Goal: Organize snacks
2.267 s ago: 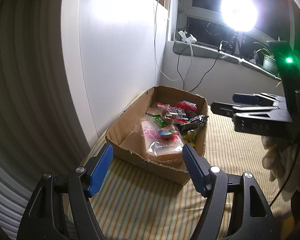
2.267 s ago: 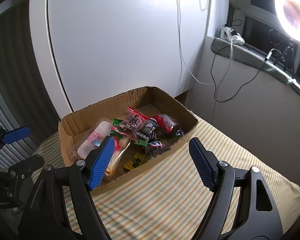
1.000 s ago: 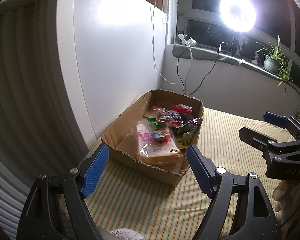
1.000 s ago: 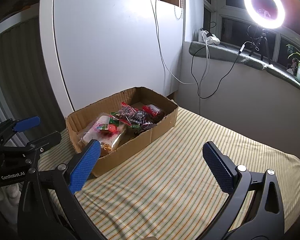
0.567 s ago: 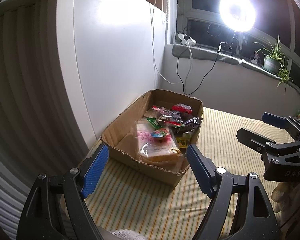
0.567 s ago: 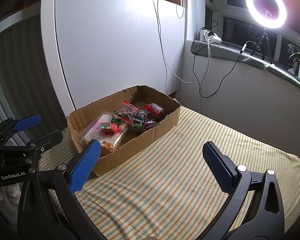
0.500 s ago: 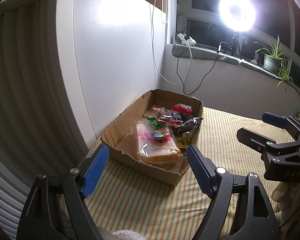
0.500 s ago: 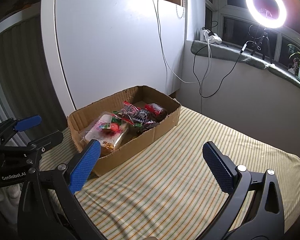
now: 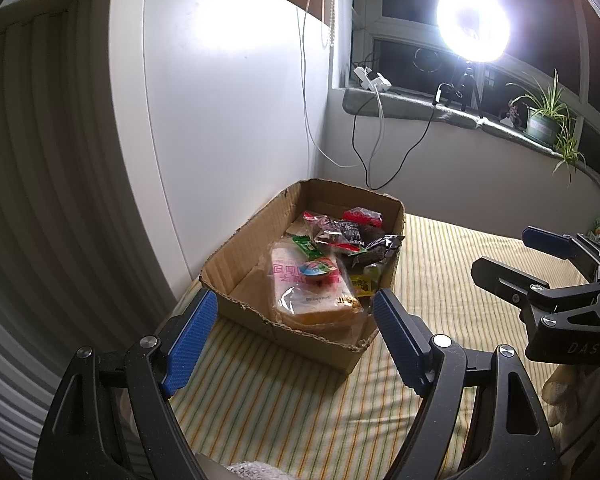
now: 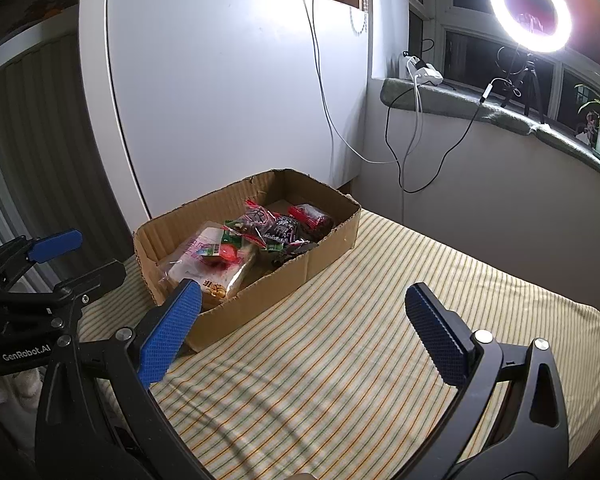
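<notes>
Left gripper jaws apart, empty, hovering short of cardboard box; right gripper likewise spread, empty, over striped cloth. Snacks piled in box (bread bag foremost). Risk: careless reach snags torn box rim, shoves box.

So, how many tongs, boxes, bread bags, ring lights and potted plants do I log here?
Tongs: 2 (left tongs, right tongs), both open
Box: 1
Bread bag: 1, in the box
Ring light: 1
Potted plant: 1
Total: 6
</notes>
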The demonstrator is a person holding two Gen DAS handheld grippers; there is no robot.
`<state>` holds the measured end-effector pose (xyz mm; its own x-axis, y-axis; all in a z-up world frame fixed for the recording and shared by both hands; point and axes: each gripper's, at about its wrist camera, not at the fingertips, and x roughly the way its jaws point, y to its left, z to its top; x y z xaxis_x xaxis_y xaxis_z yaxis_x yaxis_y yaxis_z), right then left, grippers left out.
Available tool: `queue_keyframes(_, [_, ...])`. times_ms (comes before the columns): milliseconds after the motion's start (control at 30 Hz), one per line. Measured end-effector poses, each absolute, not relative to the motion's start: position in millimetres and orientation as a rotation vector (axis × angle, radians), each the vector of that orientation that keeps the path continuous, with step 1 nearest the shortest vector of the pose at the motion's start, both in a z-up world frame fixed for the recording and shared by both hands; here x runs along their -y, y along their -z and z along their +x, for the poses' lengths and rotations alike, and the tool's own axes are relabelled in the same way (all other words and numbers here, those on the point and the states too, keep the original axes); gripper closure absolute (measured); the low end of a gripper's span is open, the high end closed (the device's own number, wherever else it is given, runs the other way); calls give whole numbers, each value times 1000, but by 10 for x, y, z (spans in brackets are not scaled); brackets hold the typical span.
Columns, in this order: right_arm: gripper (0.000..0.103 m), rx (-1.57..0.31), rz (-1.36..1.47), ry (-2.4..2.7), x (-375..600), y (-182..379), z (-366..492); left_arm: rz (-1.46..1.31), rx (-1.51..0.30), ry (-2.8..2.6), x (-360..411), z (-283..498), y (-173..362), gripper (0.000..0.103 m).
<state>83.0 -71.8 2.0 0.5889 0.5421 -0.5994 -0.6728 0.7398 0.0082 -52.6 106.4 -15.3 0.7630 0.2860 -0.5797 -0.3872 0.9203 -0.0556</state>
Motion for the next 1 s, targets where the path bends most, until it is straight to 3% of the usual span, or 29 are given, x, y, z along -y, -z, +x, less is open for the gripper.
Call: queue_keyframes(1000, [0,-626,-223,-708,699,13,809,-158,-597,-360,-1037,-513,151,22])
